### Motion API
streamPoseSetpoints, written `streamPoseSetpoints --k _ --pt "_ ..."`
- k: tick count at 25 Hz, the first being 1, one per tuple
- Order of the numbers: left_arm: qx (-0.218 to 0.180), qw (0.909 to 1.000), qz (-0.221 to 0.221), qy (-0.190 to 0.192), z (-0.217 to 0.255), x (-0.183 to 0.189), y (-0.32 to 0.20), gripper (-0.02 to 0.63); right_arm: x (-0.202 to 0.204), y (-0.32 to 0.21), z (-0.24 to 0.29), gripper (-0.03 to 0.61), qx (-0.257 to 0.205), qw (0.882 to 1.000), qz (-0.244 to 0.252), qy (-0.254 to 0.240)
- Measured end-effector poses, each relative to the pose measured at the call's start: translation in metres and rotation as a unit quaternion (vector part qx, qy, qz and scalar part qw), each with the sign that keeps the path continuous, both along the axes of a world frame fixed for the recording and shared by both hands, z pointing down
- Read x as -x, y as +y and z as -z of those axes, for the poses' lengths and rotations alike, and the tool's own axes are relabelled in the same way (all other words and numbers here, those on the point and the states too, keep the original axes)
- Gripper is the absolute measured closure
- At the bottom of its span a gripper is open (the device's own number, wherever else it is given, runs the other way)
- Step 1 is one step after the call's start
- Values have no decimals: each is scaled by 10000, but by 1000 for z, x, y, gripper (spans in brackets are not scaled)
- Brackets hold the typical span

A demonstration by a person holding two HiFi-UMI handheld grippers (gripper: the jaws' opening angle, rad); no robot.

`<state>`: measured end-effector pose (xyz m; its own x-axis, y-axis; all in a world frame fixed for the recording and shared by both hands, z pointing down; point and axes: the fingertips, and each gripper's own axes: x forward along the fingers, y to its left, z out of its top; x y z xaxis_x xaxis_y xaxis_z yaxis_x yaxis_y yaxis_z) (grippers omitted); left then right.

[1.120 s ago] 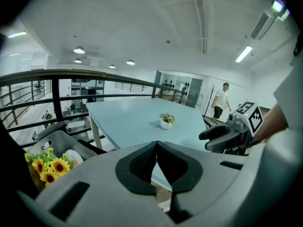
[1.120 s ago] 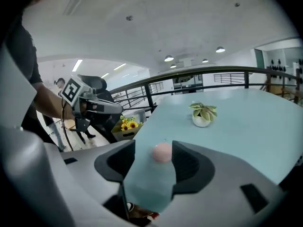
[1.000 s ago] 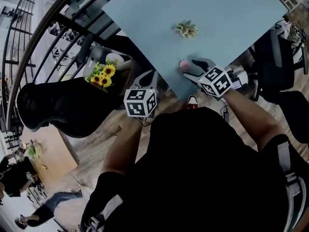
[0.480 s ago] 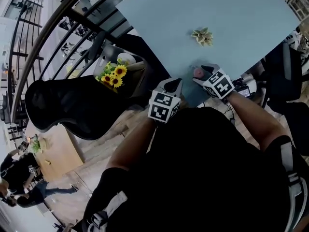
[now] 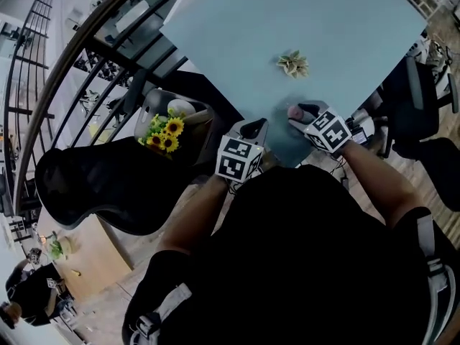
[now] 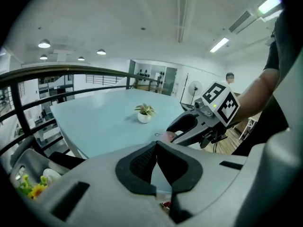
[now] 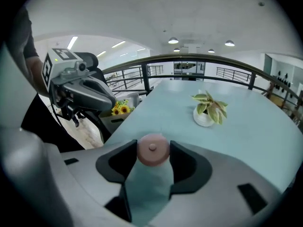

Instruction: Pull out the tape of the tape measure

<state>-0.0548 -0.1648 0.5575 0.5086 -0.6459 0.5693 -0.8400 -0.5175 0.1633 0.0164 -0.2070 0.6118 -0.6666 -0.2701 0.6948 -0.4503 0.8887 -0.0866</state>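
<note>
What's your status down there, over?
Left tongs shut, empty. Right tongs closing on pink tape measure at table edge, tape not out yet. Potted plant well clear.

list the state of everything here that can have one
left gripper, fingers shut, nothing between them
right gripper, fingers closing on the tape measure, pads touching its sides
tape measure, on the table near its edge, no tape seen drawn out
potted plant, upright on the table, untouched
</note>
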Motion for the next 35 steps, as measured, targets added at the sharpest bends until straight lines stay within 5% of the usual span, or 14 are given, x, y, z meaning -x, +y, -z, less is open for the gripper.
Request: streamPoseSetpoints --k 13,16,25,32,35 --pt "-1642 9822 -917 10 89 -7 -48 601 16 3 114 365 -991 9864 1054 -777" --pt "-1712 9774 -1239 -4 93 -16 -45 514 22 10 123 365 -1103 9821 1294 -813" --pt "-1716 9613 -2153 46 97 -35 -29 480 20 25 136 365 -1375 9668 2022 -738" --pt "-1648 9526 -2558 38 94 -45 -18 479 14 36 135 365 -1452 9576 2418 -589" --pt "-1640 9502 -2650 15 93 -48 -15 548 12 36 138 365 -1479 9552 2483 -634"
